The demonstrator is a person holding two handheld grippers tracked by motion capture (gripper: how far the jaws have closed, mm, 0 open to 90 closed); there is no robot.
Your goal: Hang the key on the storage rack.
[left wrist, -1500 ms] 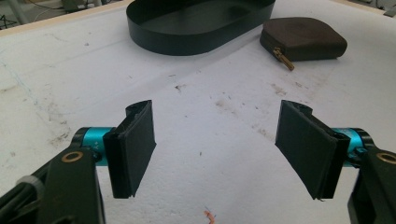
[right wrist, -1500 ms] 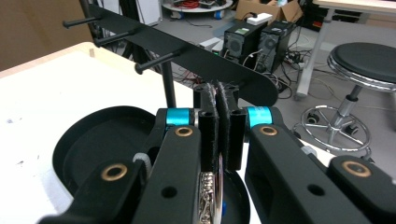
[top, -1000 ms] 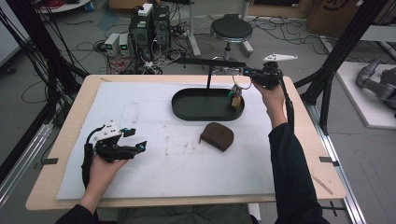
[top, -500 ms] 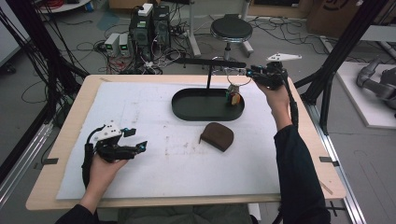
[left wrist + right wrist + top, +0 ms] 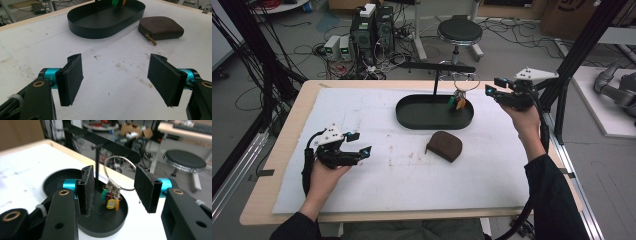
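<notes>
A metal key ring (image 5: 460, 85) with several coloured tags (image 5: 457, 102) hangs from the black bar (image 5: 437, 66) of a stand in the black oval tray (image 5: 412, 117). My right gripper (image 5: 493, 86) hovers to the right of the ring, apart from it. Its jaws have just been opening and hold nothing. In the right gripper view the ring (image 5: 106, 167) and tags (image 5: 111, 197) hang beyond my right gripper (image 5: 115, 173). My left gripper (image 5: 362, 143) rests open at the table's left with nothing in it. A brown zip pouch (image 5: 444, 146) lies in front of the tray.
The left gripper view looks past my left gripper (image 5: 115, 77) over the white mat to the tray (image 5: 82, 32) and the pouch (image 5: 161, 27). A stool (image 5: 459, 31) and computers (image 5: 372, 27) stand beyond the far edge. A black frame post (image 5: 579, 50) rises at the right.
The right gripper opened, let go of the key ring and drew back to the right. The ring stays hanging on the bar. The left gripper kept still.
</notes>
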